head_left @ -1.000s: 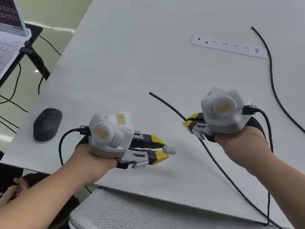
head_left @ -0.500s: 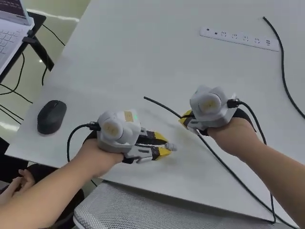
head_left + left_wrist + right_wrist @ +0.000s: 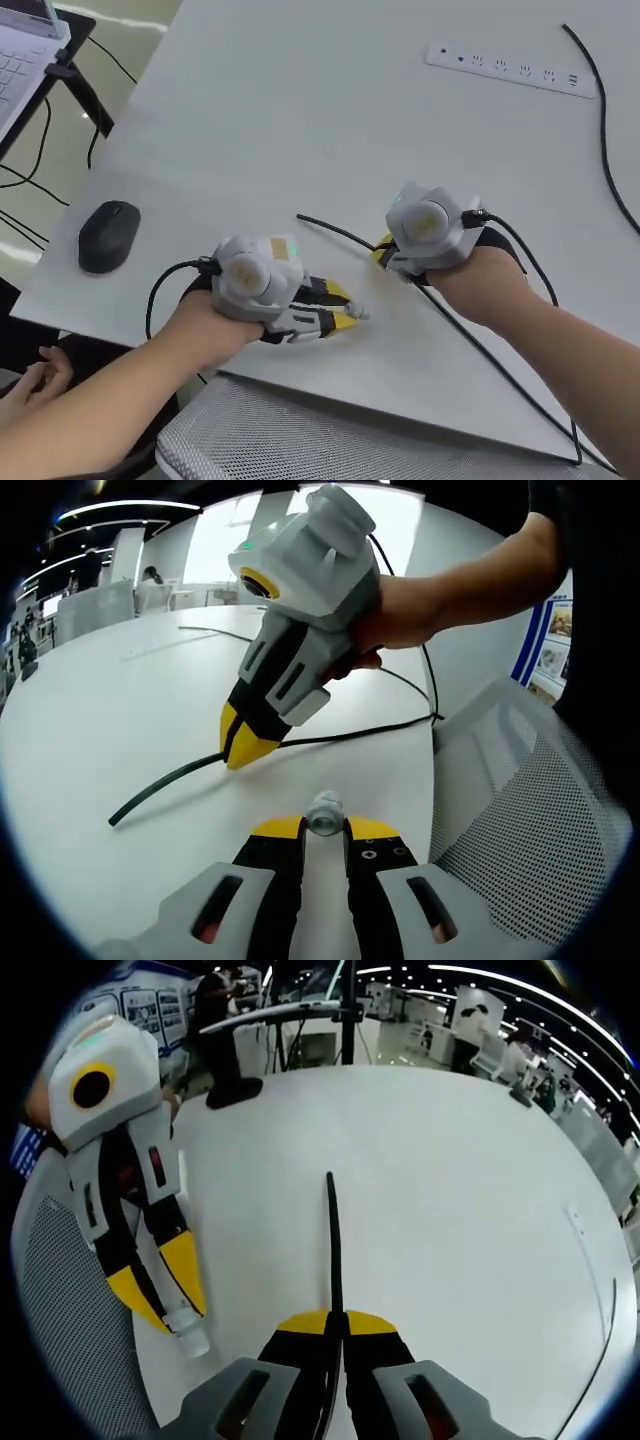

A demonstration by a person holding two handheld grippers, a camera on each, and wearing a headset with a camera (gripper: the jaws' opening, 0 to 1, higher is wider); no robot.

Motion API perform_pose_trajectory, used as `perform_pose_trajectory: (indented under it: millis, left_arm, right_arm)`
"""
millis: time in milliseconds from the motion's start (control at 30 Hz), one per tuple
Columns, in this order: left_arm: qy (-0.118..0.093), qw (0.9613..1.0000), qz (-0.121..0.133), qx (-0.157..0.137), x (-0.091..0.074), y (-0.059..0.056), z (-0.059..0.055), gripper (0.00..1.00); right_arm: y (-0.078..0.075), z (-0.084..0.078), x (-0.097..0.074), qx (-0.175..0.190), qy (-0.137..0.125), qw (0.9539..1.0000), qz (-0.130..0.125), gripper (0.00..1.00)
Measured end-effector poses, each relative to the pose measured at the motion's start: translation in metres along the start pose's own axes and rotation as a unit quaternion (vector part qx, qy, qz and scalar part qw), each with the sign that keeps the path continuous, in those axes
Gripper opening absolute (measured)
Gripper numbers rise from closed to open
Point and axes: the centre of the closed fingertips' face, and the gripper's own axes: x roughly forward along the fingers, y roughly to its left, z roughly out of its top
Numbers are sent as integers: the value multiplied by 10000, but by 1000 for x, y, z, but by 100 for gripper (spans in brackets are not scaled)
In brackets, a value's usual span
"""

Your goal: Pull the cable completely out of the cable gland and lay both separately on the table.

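The grey cable gland (image 3: 325, 811) is clamped between the yellow tips of my left gripper (image 3: 325, 825), low over the white table; it also shows as the cable gland (image 3: 357, 313) ahead of the left gripper (image 3: 345, 308) and as the cable gland (image 3: 191, 1336). The black cable (image 3: 335, 231) lies free of the gland on the table, its loose end pointing away to the left. My right gripper (image 3: 385, 252) is shut on the cable (image 3: 333, 1245), which runs straight out from the right gripper (image 3: 336, 1321). The cable (image 3: 200, 772) passes under the right gripper (image 3: 240, 750).
A white power strip (image 3: 510, 70) lies at the far side of the table (image 3: 260, 110), with another black cord (image 3: 600, 110) beside it. A dark mouse (image 3: 108, 235) rests near the left edge. A laptop (image 3: 20, 50) stands off the table to the left; a mesh chair (image 3: 330, 440) is below.
The head camera has shifted, so the scene sits differently. Both grippers have drawn slightly closer to me, with their holds unchanged and the gap between gland and cable kept.
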Motion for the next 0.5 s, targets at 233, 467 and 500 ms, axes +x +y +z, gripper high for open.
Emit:
perform_pose_trajectory:
  millis: [233,467,500]
  left_arm:
    - [18,10000,23,25,-1,2,-4,15]
    - [169,9996,30,203,1,1,-12,15]
    - [199,9996,34,212,2,1,-14,15]
  right_arm:
    - [2,-1,4,-90,58,9999,5,0]
    - [5,-3,8,-167,74,9998,-2,0]
    - [5,-3,9,-202,87,9998,-13,0]
